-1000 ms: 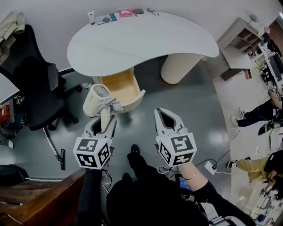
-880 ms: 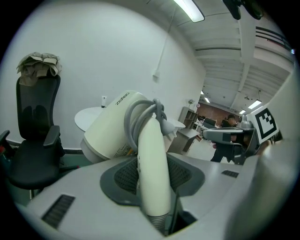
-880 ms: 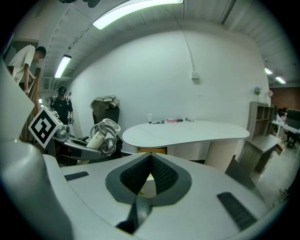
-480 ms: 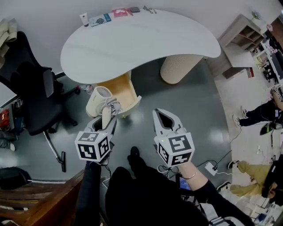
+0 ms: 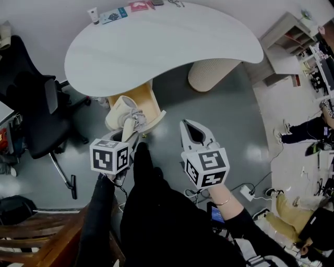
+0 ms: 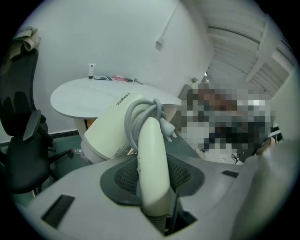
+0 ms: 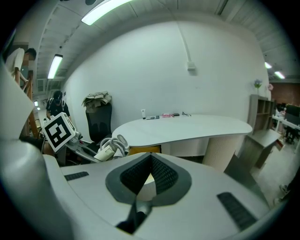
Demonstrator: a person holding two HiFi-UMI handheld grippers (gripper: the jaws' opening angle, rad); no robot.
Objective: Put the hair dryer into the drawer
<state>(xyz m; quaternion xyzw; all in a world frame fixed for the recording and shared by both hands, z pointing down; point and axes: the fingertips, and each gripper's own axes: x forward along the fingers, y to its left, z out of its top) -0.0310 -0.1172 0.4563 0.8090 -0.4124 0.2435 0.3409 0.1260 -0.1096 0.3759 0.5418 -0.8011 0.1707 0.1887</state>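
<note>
The cream hair dryer, its cord wound round the top of the handle, hangs tilted over the front of the open wooden drawer under the white table. My left gripper is shut on the dryer's handle; the dryer's barrel points away to the left in the left gripper view. My right gripper hovers to the right of the drawer, shut with nothing in it. The right gripper view shows the dryer at the left, beside the drawer.
A black office chair stands left of the drawer. The table's round pedestal is to the right. Small items lie along the table's far edge. A shelf unit and people are far right; wooden steps bottom left.
My left gripper has carried the dryer forward and down, from in front of the drawer to over its front edge. The right gripper has shifted slightly forward.
</note>
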